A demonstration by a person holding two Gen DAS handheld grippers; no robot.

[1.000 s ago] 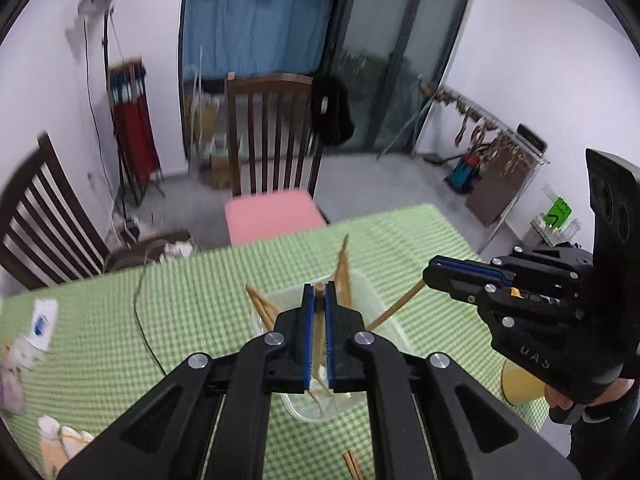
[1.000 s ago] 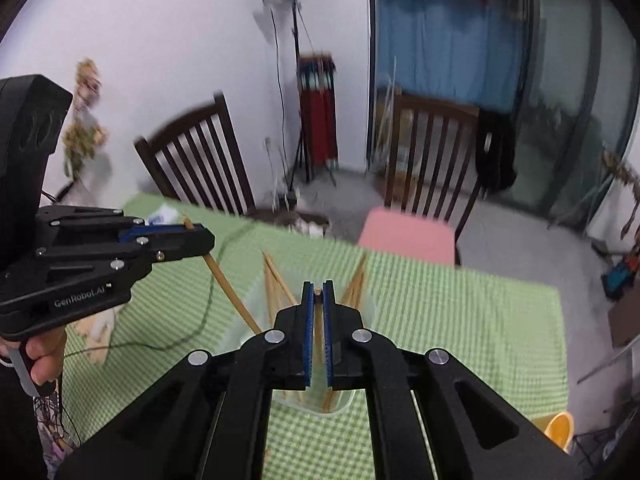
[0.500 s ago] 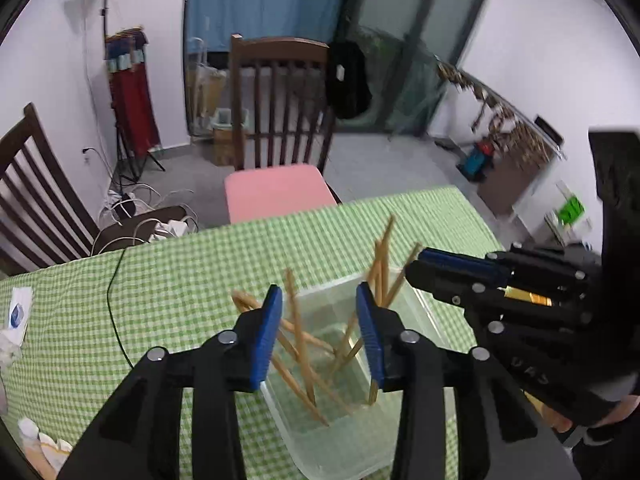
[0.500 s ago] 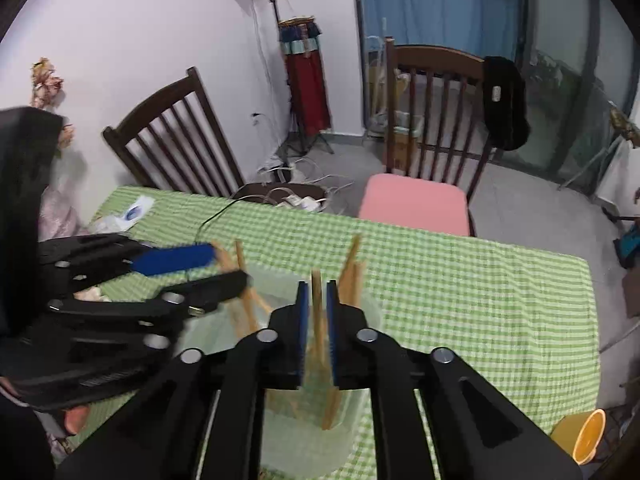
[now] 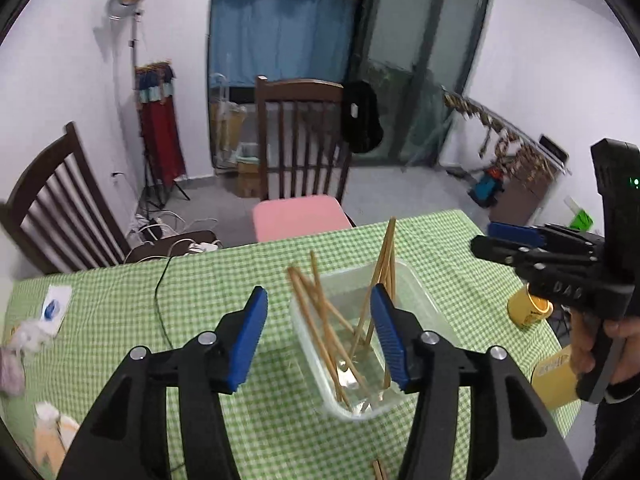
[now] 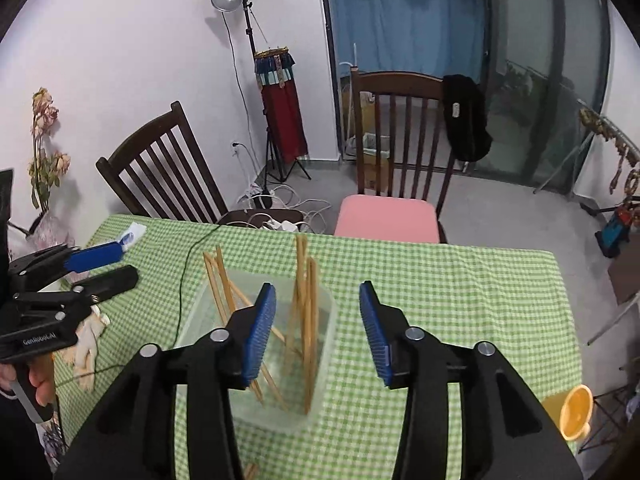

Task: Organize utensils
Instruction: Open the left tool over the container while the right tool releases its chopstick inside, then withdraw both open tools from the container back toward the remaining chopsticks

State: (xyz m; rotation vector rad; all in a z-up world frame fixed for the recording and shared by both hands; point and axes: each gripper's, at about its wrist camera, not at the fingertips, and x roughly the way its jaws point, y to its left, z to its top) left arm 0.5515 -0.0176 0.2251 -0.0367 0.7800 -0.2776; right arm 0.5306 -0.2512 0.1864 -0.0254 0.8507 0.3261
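A clear plastic container (image 5: 418,292) stands on the green checked table, with several wooden chopsticks (image 5: 384,256) leaning in it. My left gripper (image 5: 318,292) hovers just above its near left side. The jaws are opening, and the blue pads (image 5: 250,332) touch nothing. From the right side my right gripper (image 6: 317,287) hangs over the same container (image 6: 280,420). Its jaws are opening too, clear of the chopsticks (image 6: 304,300) below. Each gripper shows in the other's view: the right gripper (image 5: 482,237) and the left gripper (image 6: 128,265).
Two yellow cups (image 5: 528,308) stand at the table's right edge. A black cable (image 5: 160,296) crosses the cloth, with crumpled tissues (image 6: 86,340) at the left. Loose chopsticks (image 5: 378,470) lie near the front edge. Two wooden chairs (image 6: 400,152) stand beyond the table.
A second ago each gripper was shut on a chopstick over the container. The left let go first, then the right. Those chopsticks now lean in the container.
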